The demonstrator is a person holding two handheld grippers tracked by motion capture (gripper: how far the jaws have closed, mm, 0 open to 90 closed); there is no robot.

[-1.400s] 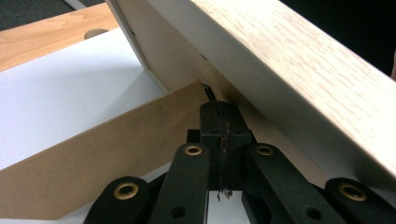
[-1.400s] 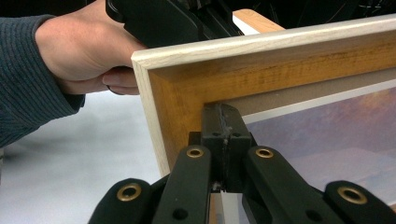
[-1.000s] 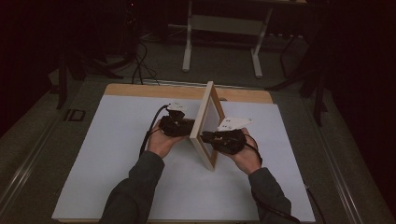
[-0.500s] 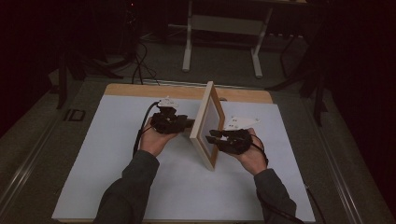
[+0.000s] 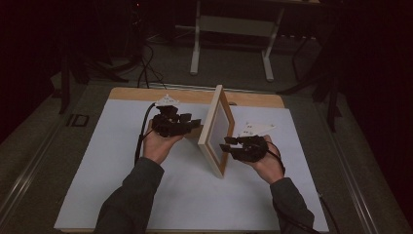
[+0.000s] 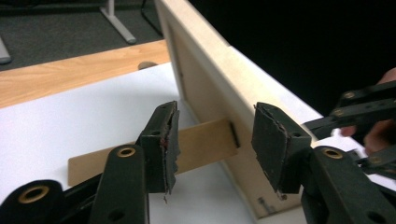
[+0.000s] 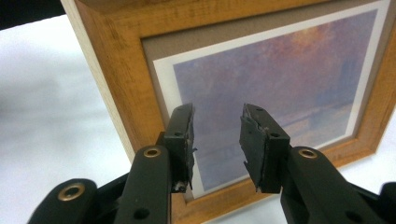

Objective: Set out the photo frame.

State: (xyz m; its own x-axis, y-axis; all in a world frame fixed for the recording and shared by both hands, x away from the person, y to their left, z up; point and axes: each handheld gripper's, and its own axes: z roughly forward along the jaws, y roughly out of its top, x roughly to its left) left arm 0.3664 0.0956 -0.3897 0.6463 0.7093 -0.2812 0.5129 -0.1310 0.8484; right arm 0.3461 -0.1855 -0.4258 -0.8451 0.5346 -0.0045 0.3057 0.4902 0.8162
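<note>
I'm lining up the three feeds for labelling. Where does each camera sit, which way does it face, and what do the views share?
High view: above the person's side, looking forward and down on the table; forearms, both hands show.
Left gripper view: on the left hand-held gripper, facing the picture frame back and its cardboard stand.
Right gripper view: on the right hand-held gripper, facing the frame's glazed front.
All three share the frame.

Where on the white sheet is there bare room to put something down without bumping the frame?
Free: the wide strip of the white sheet between its left edge and the left gripper, and the near strip between the two forearms. Crowded: the middle, where the picture frame stands on edge with its prop out behind, and the right gripper, jaws open, close before its face.
</note>
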